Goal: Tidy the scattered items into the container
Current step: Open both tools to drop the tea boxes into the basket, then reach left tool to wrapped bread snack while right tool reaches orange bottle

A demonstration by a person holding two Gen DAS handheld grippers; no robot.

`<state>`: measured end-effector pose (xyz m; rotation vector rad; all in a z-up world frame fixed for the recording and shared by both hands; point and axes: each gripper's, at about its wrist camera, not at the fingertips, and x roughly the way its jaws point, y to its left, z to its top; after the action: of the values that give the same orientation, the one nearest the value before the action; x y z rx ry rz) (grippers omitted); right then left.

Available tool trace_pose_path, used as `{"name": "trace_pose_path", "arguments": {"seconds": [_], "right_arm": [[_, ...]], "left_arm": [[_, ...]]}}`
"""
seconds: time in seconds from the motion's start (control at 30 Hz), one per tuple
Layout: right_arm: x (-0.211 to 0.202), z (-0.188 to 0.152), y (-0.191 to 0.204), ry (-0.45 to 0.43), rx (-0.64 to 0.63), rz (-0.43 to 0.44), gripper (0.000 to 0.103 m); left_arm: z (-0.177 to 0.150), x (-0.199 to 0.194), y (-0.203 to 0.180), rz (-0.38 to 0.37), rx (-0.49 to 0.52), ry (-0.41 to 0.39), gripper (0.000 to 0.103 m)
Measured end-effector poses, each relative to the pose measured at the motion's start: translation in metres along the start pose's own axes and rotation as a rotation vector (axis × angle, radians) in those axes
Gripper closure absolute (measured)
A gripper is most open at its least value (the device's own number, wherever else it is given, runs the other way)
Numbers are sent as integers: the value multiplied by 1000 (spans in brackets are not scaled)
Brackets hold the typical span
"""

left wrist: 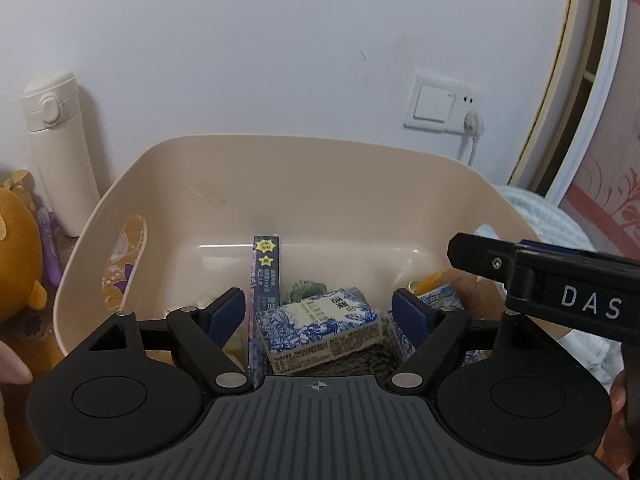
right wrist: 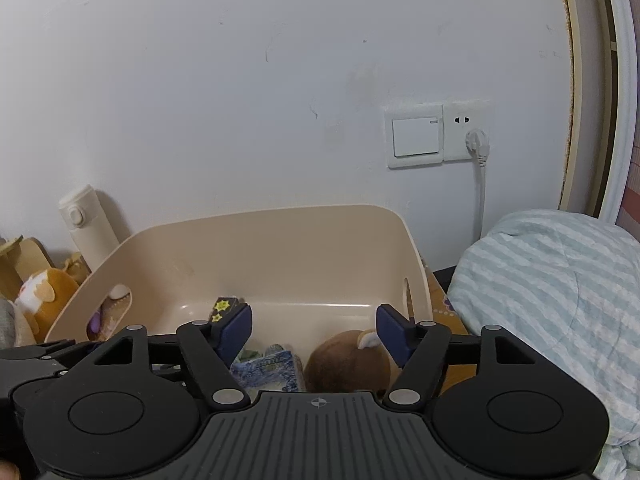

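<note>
A plain white wall [right wrist: 240, 100] with faint scuffs fills the background. A white light switch [right wrist: 414, 136] sits beside a socket [right wrist: 466, 128] with a white plug and cord. At right, a blue-and-white striped quilt [right wrist: 552, 280] lies below a white door frame [right wrist: 618, 80].

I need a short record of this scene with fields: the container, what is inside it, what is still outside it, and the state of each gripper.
container: beige plastic tub, standing against the wall
inside: blue-and-white patterned carton, tall narrow box with star stickers, brown plush toy
outside, left of tub: white flask, orange plush toy
left gripper: open above the tub, pads not pressing anything
right gripper: open above the tub, nothing held
</note>
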<state>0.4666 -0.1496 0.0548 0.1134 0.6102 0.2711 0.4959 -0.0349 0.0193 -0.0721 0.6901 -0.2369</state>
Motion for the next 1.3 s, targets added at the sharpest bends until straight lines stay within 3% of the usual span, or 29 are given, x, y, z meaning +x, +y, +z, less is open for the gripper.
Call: {"name": "trace_pose_path", "arguments": {"seconds": [0.33,0.63,0.77,0.87,1.1,1.2,1.3], "right_arm": [[-22,6,4,-71,-16,14,27],[-60,-3,9,-135,-43,-2,23],[-78,-15,11,-140,-48,-10,10],[-87,-36,8,-130,-28,9,0],[-55,-77,-1,108,77,55,1],[-44,-86,9,187,52,70,1],[-37,-92,26,229,-16,51,0]], "left_arm": [[3,-35,4,16,-18,-87,20],[-18,-83,15,71,10,-124,20],[-30,-105,21,71,28,-121,20],[-41,-109,25,64,77,-72,20],[-68,-98,37,41,173,125,20],[-73,-91,48,24,165,184,20],[-78,-82,57,61,151,244,20]]}}
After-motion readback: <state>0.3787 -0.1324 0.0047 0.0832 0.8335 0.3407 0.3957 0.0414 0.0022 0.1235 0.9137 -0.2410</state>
